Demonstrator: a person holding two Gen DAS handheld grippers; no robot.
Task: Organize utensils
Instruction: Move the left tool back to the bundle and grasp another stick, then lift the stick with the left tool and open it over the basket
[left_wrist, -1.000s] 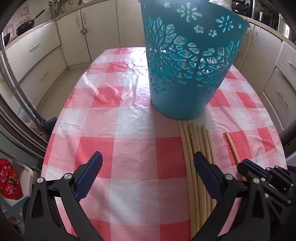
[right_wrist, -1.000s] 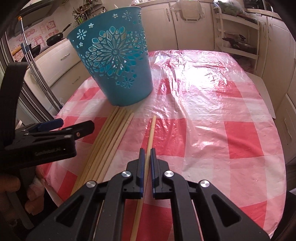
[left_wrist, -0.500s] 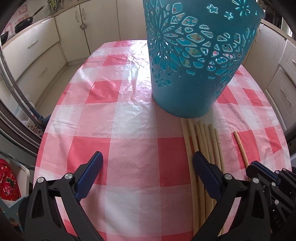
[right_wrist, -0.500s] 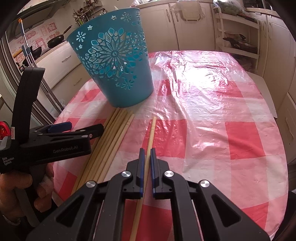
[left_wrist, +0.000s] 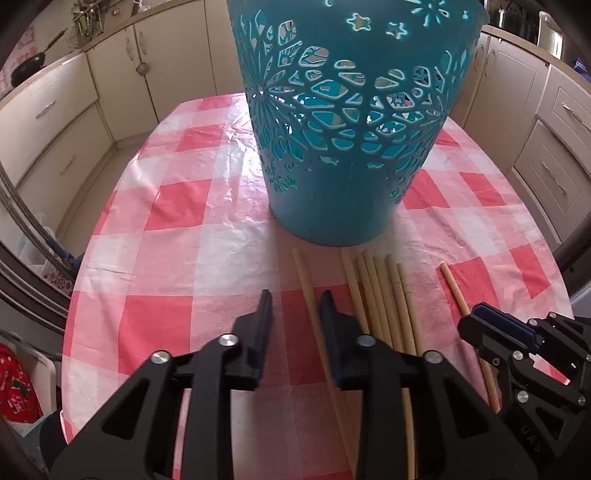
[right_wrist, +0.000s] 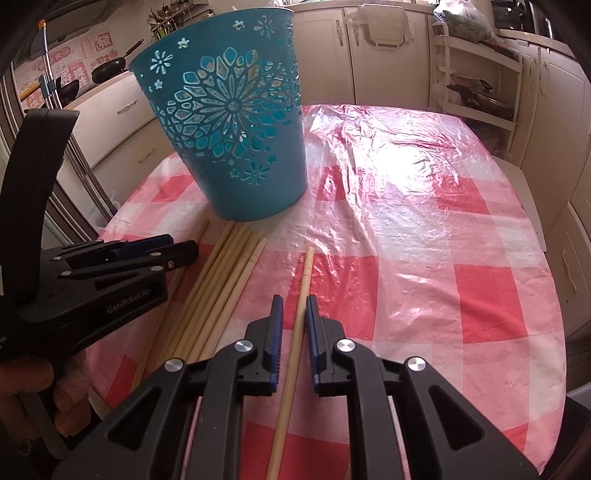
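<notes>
A teal cut-out basket (left_wrist: 351, 122) stands upright on the red-and-white checked table (left_wrist: 177, 258). Several long wooden chopsticks (left_wrist: 384, 295) lie in a bundle in front of it. One chopstick (left_wrist: 308, 288) lies apart to the left, between the fingers of my left gripper (left_wrist: 295, 306), which is partly closed around it with gaps at both sides. A single chopstick (right_wrist: 301, 295) lies to the right, between the fingers of my right gripper (right_wrist: 294, 314), whose jaws stand narrowly apart beside it. The basket (right_wrist: 229, 125) and bundle (right_wrist: 221, 288) also show in the right wrist view.
Cream kitchen cabinets (left_wrist: 55, 122) surround the table. A white shelf rack (right_wrist: 476, 74) stands at the back right. The left gripper's body (right_wrist: 92, 280) sits left of the bundle. The tablecloth's plastic cover is wrinkled at the far side (right_wrist: 388, 147).
My left gripper has narrowed from wide open to close around one chopstick that now lies apart from the bundle. My right gripper's jaws have parted slightly around the single chopstick.
</notes>
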